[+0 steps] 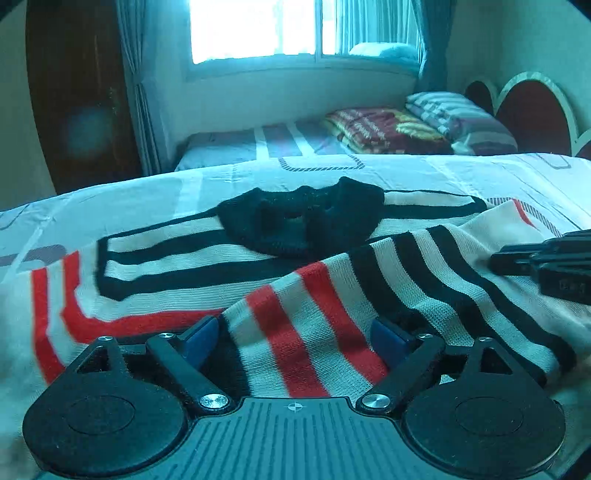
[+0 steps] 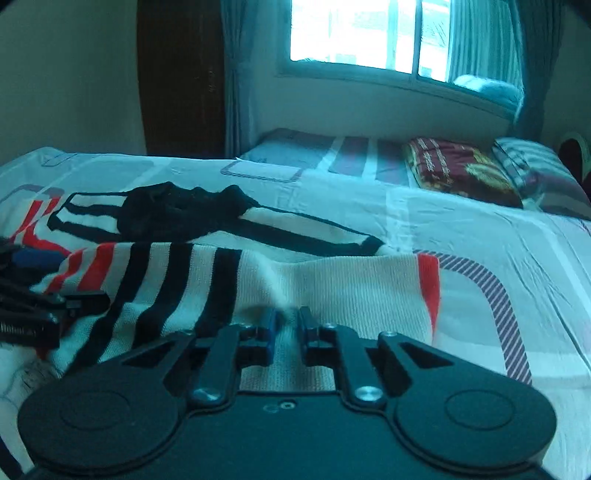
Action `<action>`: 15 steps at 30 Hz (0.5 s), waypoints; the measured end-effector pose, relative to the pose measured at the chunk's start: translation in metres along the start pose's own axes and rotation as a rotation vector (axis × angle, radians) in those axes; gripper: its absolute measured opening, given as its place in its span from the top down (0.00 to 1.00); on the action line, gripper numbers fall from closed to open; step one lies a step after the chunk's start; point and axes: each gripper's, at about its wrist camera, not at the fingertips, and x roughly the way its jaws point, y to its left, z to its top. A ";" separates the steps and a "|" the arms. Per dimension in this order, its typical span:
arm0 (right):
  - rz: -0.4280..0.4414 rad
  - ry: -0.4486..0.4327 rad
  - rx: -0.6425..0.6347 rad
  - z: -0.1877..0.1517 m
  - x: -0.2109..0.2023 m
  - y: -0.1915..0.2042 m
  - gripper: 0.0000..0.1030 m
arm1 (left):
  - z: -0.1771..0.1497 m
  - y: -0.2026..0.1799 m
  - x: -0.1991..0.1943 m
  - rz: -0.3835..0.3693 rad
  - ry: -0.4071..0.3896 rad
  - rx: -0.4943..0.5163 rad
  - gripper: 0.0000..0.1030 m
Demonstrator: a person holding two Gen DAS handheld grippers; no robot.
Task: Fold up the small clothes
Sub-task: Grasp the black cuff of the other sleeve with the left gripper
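Observation:
A small knitted sweater [image 1: 332, 291] with cream, black and red stripes and a black collar [image 1: 303, 221] lies on the bed. Its near hem is lifted and bunched. My left gripper [image 1: 295, 336] stands open, its blue pads [image 1: 203, 336] wide on either side of the raised striped fold. My right gripper [image 2: 286, 325] is shut on the cream part of the sweater [image 2: 332, 284] near its hem. The right gripper shows at the right edge of the left wrist view [image 1: 546, 262], and the left gripper shows at the left edge of the right wrist view [image 2: 33, 295].
The sweater rests on a white patterned bedsheet [image 2: 480, 229]. A second bed [image 1: 240, 147] with a folded red blanket [image 1: 384, 129] and striped pillow [image 1: 454, 114] stands behind. A dark wardrobe [image 1: 81, 92] and a window [image 1: 266, 29] are beyond.

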 end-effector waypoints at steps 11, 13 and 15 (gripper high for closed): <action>-0.037 0.033 -0.022 -0.021 -0.038 0.029 0.77 | -0.023 0.021 -0.041 0.025 -0.025 -0.027 0.12; -0.010 -0.028 0.022 -0.018 -0.061 0.027 0.75 | -0.030 0.042 -0.064 0.041 -0.073 -0.062 0.12; -0.007 -0.051 0.050 -0.020 -0.080 0.023 0.75 | -0.046 0.077 -0.092 0.064 -0.124 -0.140 0.12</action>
